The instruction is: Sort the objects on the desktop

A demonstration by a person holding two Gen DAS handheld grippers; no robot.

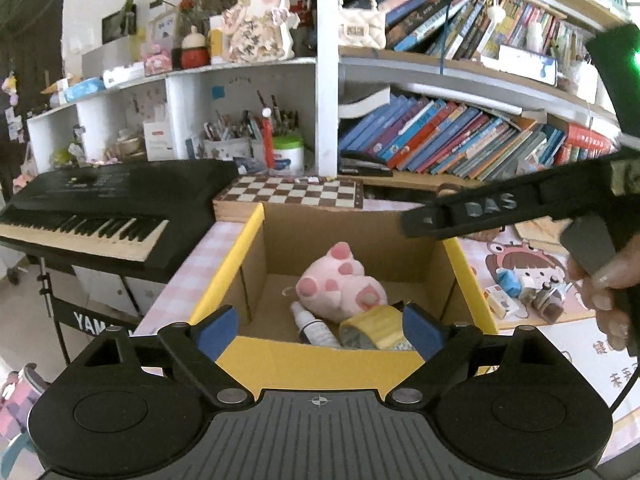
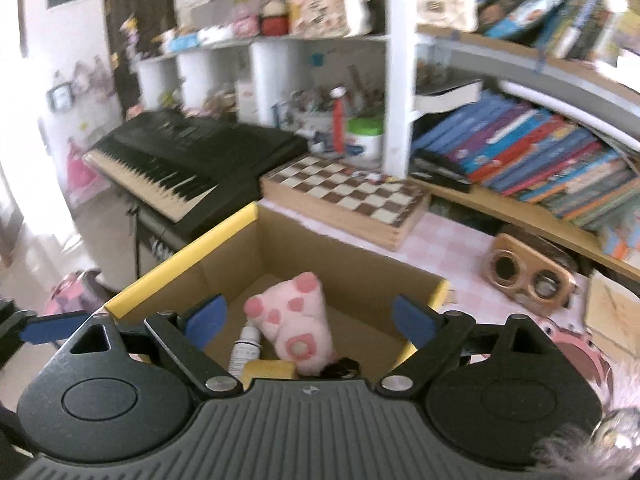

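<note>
Your left gripper (image 1: 319,330) and right gripper (image 2: 310,322) both hang with jaws spread, grasping nothing, above the cardboard box (image 1: 256,248) on the worktop (image 1: 200,264). Inside lie the pink plush (image 1: 340,288), a white bottle (image 1: 316,326) and yellow tape roll (image 1: 372,330). "DAS" reads on the right gripper's body; "YAM" on the keyboard stand (image 1: 88,322).

The left gripper (image 1: 319,330) has its blue fingers (image 1: 218,330) wide apart with nothing held between them. Just past the jaws sits a cardboard box (image 1: 256,248) with yellow edges, and inside lie a pink plush toy (image 1: 340,284), a small white bottle (image 1: 314,328) and a yellow tape roll (image 1: 370,328) (all close together). To the right of the jaws, a hand (image 1: 608,292) holds the other gripper's handle.
</note>
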